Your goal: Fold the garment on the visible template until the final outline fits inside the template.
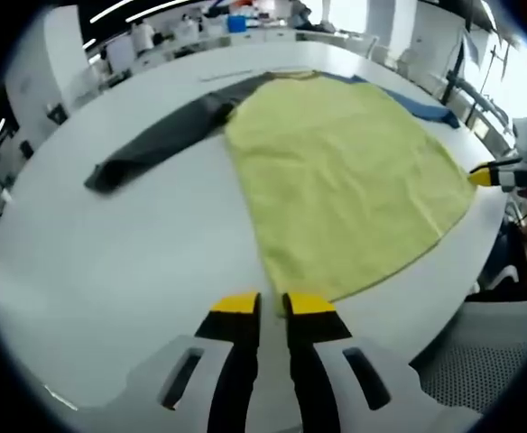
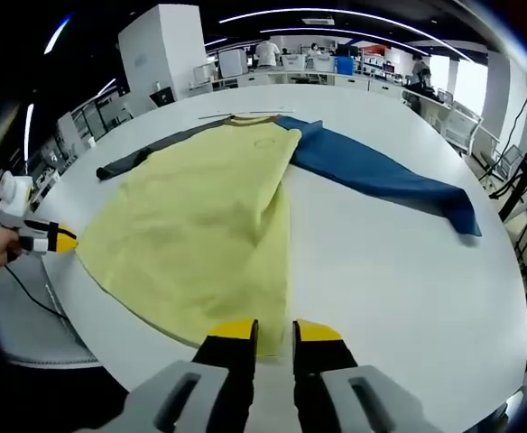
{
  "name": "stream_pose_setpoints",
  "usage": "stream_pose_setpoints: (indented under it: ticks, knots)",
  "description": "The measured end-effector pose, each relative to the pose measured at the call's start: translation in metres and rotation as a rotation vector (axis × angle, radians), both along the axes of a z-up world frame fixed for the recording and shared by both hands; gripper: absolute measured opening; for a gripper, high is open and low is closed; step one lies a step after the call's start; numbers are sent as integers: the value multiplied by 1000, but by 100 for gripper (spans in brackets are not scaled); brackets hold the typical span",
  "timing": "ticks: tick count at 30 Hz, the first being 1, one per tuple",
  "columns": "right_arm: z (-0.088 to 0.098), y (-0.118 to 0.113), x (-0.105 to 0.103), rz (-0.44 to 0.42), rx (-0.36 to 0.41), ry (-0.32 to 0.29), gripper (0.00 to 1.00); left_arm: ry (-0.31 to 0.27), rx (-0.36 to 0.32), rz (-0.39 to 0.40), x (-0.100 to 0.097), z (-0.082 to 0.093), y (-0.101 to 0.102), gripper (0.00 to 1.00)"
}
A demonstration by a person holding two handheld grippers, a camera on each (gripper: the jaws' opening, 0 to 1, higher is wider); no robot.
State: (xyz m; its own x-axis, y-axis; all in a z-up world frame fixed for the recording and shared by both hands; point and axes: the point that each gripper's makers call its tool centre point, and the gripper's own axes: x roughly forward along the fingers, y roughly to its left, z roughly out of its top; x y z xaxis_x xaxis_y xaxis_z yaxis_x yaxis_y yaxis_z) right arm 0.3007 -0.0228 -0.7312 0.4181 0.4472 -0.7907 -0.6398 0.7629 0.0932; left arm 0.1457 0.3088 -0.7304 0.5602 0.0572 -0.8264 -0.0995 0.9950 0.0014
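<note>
Both views face the garment (image 1: 336, 171) from seemingly opposite hem corners.

The flat yellow cloth garment body (image 2: 200, 244) lies spread on the white round table (image 2: 399, 271). To one side of it, bare tabletop runs open up to the long blue sleeve (image 2: 381, 176). To the other side, bare tabletop lies open short of the dark grey sleeve (image 1: 164, 140). Nothing upright stands near the yellow body; desks and shelving stand well beyond the table's far rim.

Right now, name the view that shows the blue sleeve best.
The right gripper view: the blue sleeve lies full length across the white table. The left gripper view shows just a strip of it past the yellow body.
</note>
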Motion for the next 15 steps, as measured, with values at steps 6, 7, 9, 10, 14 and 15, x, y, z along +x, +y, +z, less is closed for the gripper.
stream_pose_setpoints:
  ticks: [6, 7, 9, 10, 14, 15]
  knots:
    - [-2, 1, -1, 2, 1, 7, 7, -4, -23, 19, 0, -1, -1, 5]
    - [-2, 1, -1, 3, 1, 7, 5, -4, -30, 23, 1, -1, -2, 5]
    - [-3, 1, -2, 10, -5, 9, 1, -5, -45, 31, 1, -1, -3, 2]
    - [-2, 2, -2, 10, -2, 9, 1, -7, -56, 37, 1, -2, -3, 2]
    - [-2, 3, -2, 17, -5, 1, 0, 0, -59, 43, 1, -2, -3, 1]
    - [-2, 3, -2, 17, -10, -2, 0, -1, -62, 48, 1, -2, -3, 1]
